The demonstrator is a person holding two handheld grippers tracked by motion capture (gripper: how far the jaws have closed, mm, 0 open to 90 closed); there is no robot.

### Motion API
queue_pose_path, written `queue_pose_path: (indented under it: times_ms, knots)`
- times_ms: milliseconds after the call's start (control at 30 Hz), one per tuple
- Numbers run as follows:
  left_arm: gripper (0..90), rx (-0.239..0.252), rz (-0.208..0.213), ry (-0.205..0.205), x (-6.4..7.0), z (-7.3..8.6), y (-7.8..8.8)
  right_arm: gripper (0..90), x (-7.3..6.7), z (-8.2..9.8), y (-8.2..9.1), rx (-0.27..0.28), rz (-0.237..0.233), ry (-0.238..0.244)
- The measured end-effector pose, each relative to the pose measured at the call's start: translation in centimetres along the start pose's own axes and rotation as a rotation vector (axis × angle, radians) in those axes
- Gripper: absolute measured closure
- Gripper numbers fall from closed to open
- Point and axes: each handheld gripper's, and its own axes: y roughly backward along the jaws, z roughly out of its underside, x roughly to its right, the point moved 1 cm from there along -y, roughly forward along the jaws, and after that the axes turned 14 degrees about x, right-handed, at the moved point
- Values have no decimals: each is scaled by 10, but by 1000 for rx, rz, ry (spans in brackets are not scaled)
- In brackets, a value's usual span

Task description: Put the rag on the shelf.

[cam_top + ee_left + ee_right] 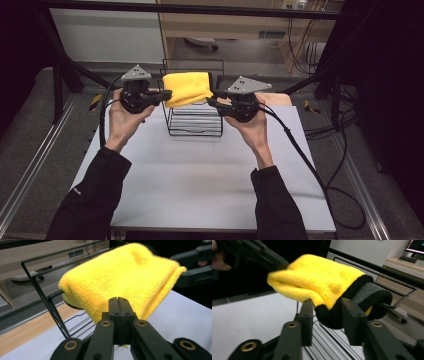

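Draping the folded cloth over the rack, with my right side letting go.

My left gripper [119, 305] has its jaws pressed tight together, seemingly pinching the near edge of the fluffy yellow microfibre cloth with black trim [187, 88], which lies draped over the top rail of the black wire rack [196, 125] between my two sets of fingers. My right gripper [327, 315] stands part open, the black hem sitting loosely between its pads. Next, I judge, the left must let go too, then both back away level so nothing drags the cloth off the rail.
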Motion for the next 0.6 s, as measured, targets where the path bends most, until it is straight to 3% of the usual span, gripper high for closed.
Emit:
queue_pose_path:
  times_ms: [100,200,367,600]
  knots:
    - [897,-18,-7,-15,0,4,-4,539,1,-6,3,42,-15,-57]
    - [897,-31,-14,-39,1,6,-8,639,2,-10,3,52,-19,-92]
    - [897,-35,-26,-57,1,12,-12,890,7,1,-9,-21,-6,-153]
    - [897,-42,-42,-43,-4,24,-21,900,14,19,-22,-96,67,-170]
